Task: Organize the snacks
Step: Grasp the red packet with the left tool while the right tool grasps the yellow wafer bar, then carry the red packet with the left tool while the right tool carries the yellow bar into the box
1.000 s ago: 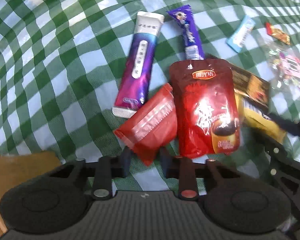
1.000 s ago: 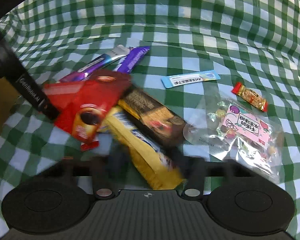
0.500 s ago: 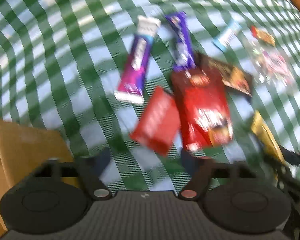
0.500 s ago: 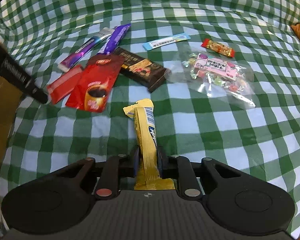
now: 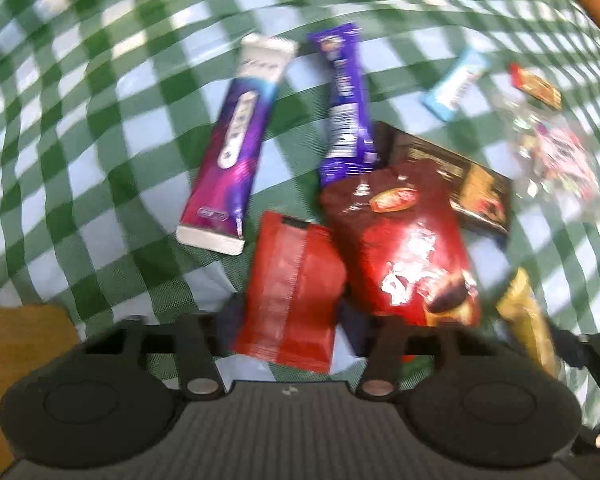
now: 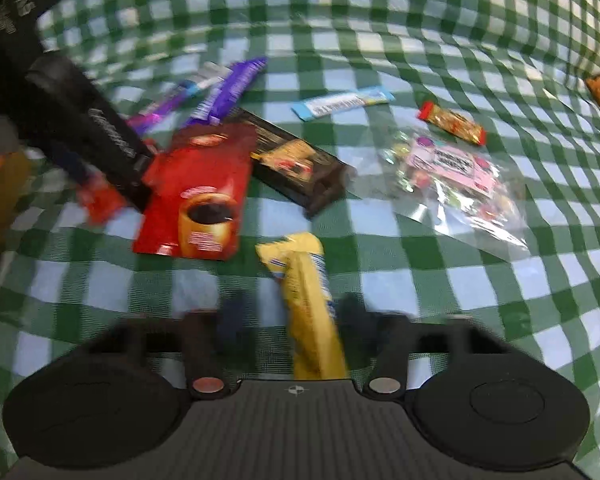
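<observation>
green-checked tablecloth [image 6: 380, 20] lies rumpled, brown cardboard box [image 5: 16, 344] at its edge.

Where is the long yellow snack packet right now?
The long yellow snack packet sits between the fingers of the right tool, low in the right wrist view, just below the red coffee pouch and the dark chocolate box.

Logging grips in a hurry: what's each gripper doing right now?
Left gripper: jaws just closing around the red packet; grip unclear in blur.
Right gripper: yellow packet between its fingers; grip unclear.
</observation>
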Tool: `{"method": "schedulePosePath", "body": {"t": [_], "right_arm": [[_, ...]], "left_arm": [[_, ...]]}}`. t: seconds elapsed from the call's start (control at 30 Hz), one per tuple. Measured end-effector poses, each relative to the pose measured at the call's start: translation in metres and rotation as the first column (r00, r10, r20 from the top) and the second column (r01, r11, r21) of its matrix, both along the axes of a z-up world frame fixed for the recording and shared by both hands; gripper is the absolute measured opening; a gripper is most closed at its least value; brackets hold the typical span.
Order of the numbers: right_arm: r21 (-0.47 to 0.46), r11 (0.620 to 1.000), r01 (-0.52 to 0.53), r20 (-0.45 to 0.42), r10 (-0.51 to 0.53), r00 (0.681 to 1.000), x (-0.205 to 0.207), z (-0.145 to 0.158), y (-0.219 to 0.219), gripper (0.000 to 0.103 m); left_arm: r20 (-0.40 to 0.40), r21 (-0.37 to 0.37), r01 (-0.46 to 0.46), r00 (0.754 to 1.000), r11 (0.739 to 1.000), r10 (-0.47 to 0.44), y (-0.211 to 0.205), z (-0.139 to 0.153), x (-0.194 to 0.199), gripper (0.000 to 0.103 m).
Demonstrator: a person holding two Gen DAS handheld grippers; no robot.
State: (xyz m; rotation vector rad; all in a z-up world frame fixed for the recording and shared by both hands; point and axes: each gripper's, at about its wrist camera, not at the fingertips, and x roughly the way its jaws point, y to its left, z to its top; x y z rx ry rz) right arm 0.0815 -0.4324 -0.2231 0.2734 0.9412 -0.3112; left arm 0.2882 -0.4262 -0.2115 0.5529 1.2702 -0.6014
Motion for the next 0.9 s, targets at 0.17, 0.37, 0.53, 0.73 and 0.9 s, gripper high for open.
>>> {"method": "schedulePosePath", "body": {"t": [0.17, 0.37, 0.53, 0.73, 0.9], "right_arm": [[0.035, 0.998, 0.047, 0.002, -0.047, 0.999, -0.01, 0.01, 0.002, 0.026], [0.037, 0.993, 0.111, 0.094, -0.114, 0.989, -0.039, 0.054, 0.009, 0.026], [0.044, 0.987, 0.151, 0.179, -0.157, 0.971, -0.067, 0.101, 0.023, 0.026], [0.068, 0.992, 0.104, 0.252, -0.118, 0.961, -0.096, 0.159, 0.068, 0.026], [0.085, 0.996, -0.016, 0.279, -0.008, 0.96, -0.115, 0.196, 0.131, 0.026]], "left_arm": [[-0.03, -0.033, -0.062, 0.998, 0.998, 0.061, 0.022, 0.016, -0.009, 0.047], [0.085, -0.189, 0.002, 0.996, 0.982, 0.015, 0.062, 0.099, -0.066, 0.048], [0.153, -0.299, 0.002, 0.987, 0.954, 0.046, 0.107, 0.162, -0.118, 0.048], [0.148, -0.392, -0.03, 0.985, 0.92, 0.095, 0.188, 0.211, -0.182, 0.048], [0.224, -0.375, -0.066, 0.961, 0.925, 0.159, 0.274, 0.228, -0.232, 0.048]]}}
